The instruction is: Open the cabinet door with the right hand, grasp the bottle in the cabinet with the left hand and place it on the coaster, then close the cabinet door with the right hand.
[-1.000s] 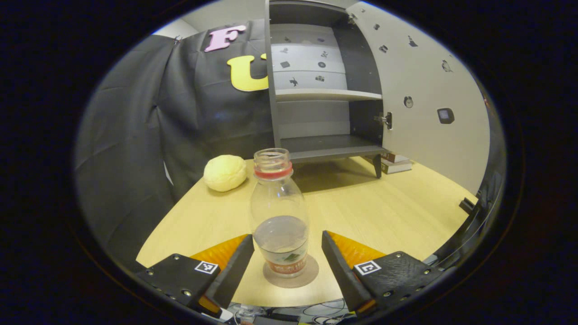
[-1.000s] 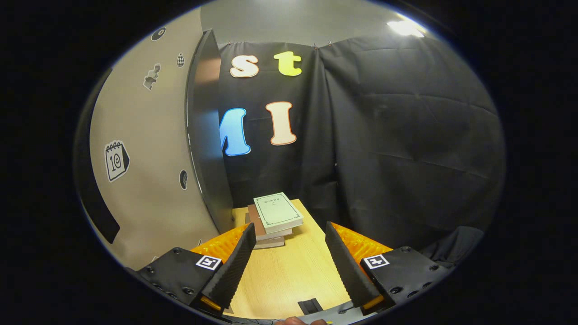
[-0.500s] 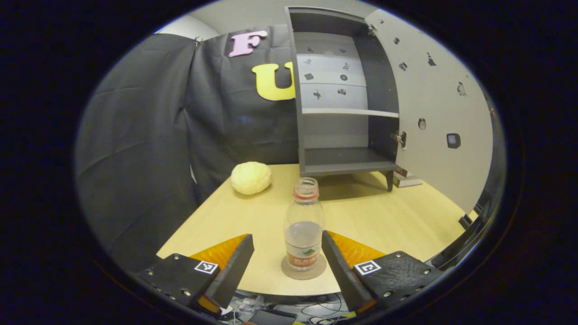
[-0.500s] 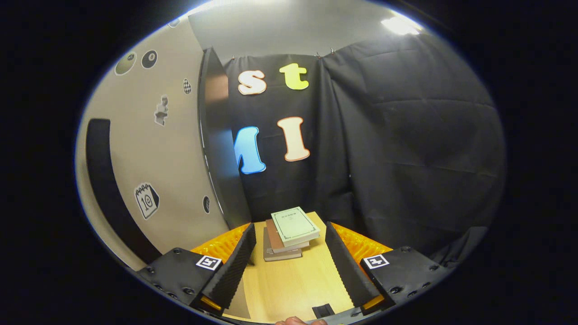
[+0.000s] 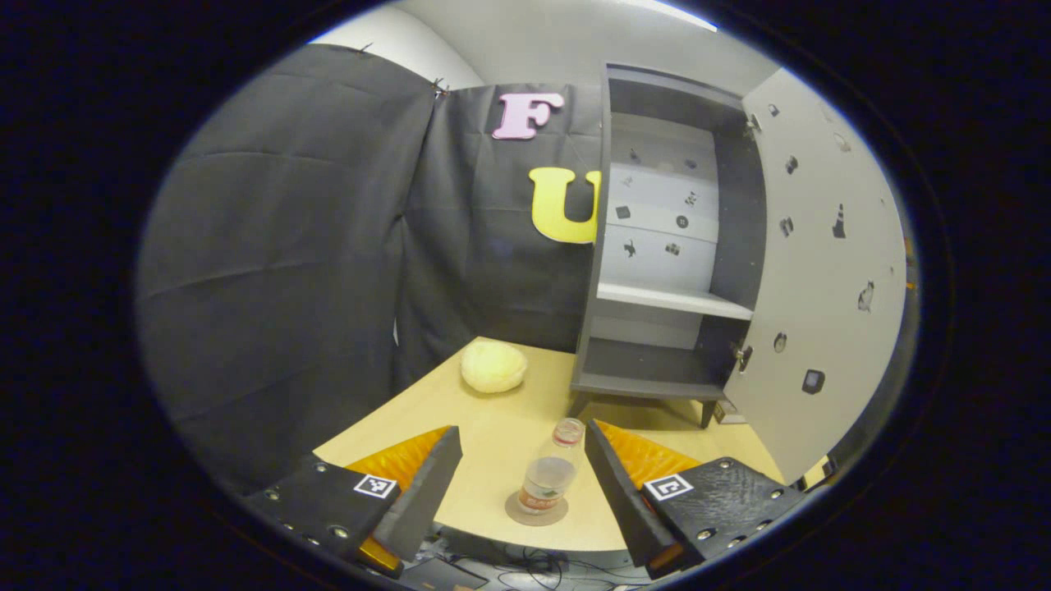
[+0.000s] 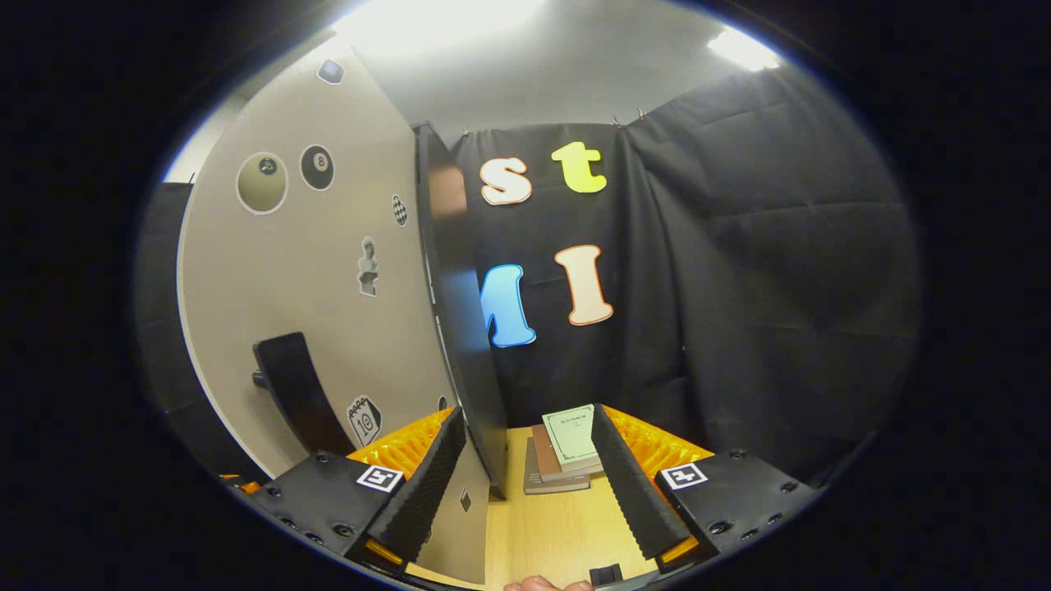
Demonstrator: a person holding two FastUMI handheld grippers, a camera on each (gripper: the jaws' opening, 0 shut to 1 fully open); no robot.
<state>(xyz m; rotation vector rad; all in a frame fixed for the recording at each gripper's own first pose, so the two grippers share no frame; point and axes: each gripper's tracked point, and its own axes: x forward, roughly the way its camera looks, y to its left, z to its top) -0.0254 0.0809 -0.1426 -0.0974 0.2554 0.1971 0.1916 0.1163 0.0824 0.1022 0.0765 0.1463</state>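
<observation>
The bottle (image 5: 548,480) stands on the coaster (image 5: 535,510) near the bench (image 5: 493,427) edge. Your left gripper (image 5: 523,476), fingers spread, has pulled back from it, so only closing remains. The right gripper view shows the door (image 6: 328,312) handle (image 6: 296,394); your right gripper (image 6: 527,476), fingers spread, has drawn back beside the door's edge.

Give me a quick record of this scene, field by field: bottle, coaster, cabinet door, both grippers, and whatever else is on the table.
bottle: upright on the coaster, uncapped, partly filled
coaster: near front edge of table
cabinet door: open
cabinet: shelves bare
left gripper: open, apart from the bottle
right gripper: open, door edge between its fingers, not gripped
other items: yellow lump; stack of books
</observation>
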